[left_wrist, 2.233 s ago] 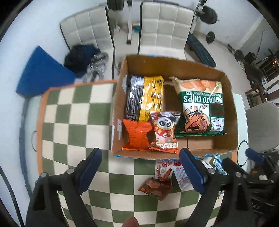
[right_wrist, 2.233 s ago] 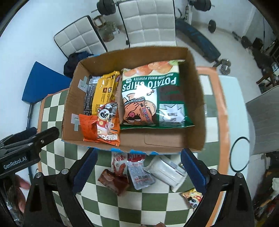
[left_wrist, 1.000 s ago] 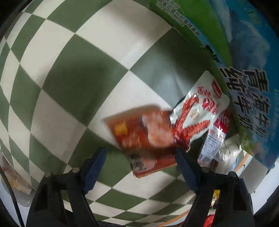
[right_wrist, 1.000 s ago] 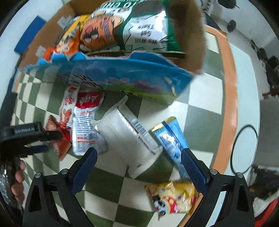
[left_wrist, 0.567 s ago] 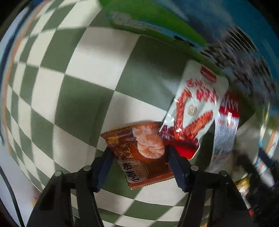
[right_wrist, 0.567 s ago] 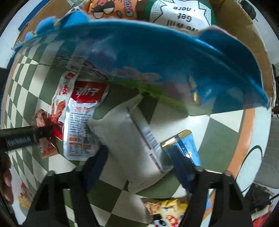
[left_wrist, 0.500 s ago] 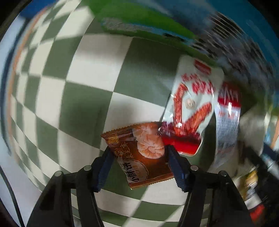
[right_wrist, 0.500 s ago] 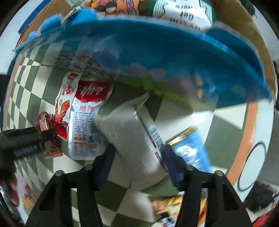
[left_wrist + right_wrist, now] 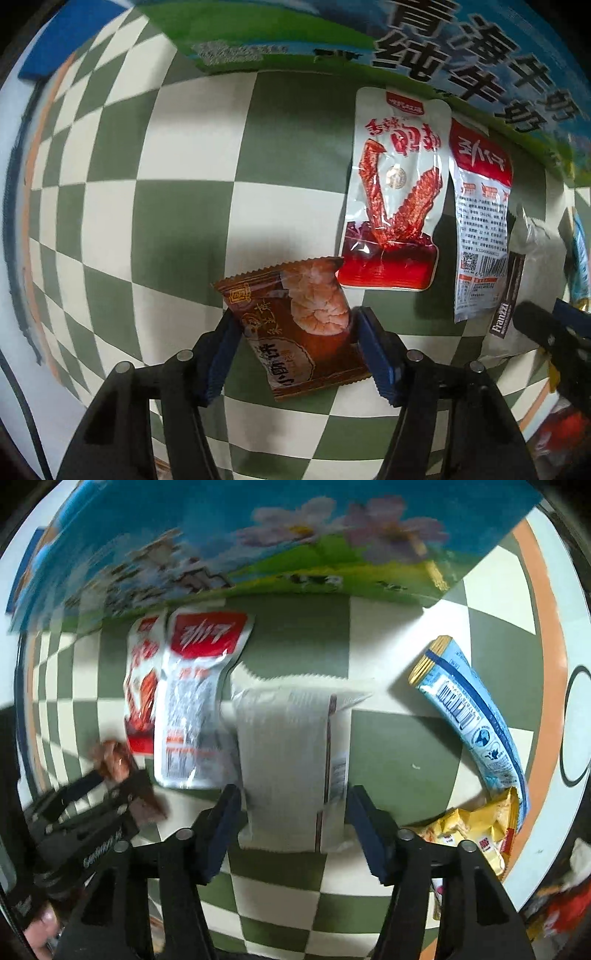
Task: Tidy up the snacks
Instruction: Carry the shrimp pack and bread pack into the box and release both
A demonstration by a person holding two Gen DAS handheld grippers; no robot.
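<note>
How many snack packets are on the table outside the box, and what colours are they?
Brown packet: 1
Red-and-white packets: 2
White packet: 1
Light blue packet: 1
Yellow packet: 1
Total clearly visible: 6

- The right gripper (image 9: 291, 808) points down at the checkered bench (image 9: 402, 746); its blue pads sit against both sides of a white packet (image 9: 284, 753), its jaws having just widened a little
- A red-and-white pouch (image 9: 195, 701) lies just left of that packet
- A light blue packet (image 9: 472, 716) lies to the right, a yellow bag (image 9: 476, 827) at its lower end
- At the left, the left gripper (image 9: 122, 775) holds a brown packet (image 9: 114, 757)
- A blue printed box side (image 9: 258, 535) fills the top
</note>
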